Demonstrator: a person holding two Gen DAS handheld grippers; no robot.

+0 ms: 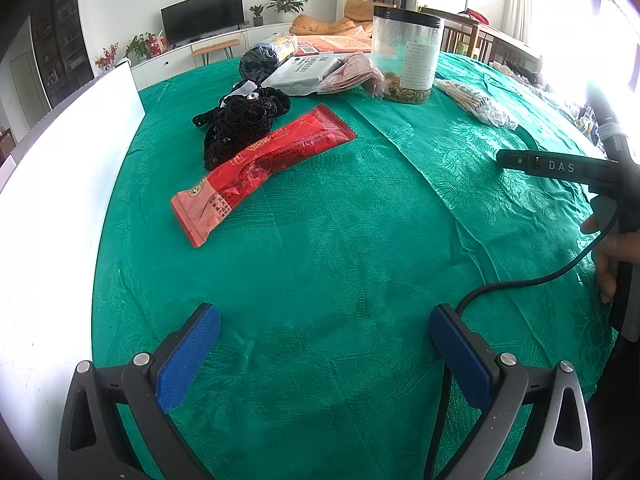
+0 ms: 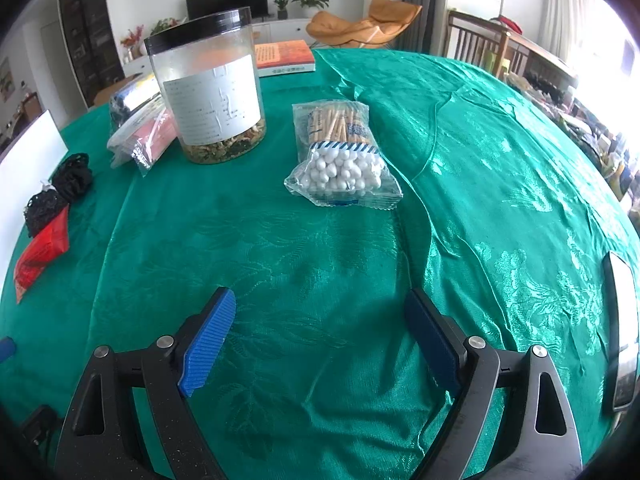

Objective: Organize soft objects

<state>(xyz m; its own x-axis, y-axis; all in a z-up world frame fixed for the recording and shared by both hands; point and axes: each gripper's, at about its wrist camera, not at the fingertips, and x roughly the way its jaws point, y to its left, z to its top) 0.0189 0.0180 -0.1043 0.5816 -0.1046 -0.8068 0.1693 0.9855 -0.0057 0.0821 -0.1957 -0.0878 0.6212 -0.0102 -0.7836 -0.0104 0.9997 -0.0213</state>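
Both wide open, nothing clamped: left hand-held gripper (image 1: pixel 325 344) and right hand-held gripper (image 2: pixel 320 334). Hovering over the green-clothed desk (image 2: pixel 320 240). Red snack packet (image 1: pixel 256 168) lying half across a black mesh bundle (image 1: pixel 236 124).

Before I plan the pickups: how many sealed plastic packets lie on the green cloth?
4 at least: red packet nearest the left gripper, grey packet and pink packet by the jar, swab bag ahead of the right gripper. More may hide behind the jar.

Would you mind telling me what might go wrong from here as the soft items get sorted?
The cotton swab bag lies close beside the tall jar; a wide reach for it might knock the jar. The black cable trails across the tablecloth and could snag. The red packet overlaps the black mesh bundle, so lifting one may drag the other.
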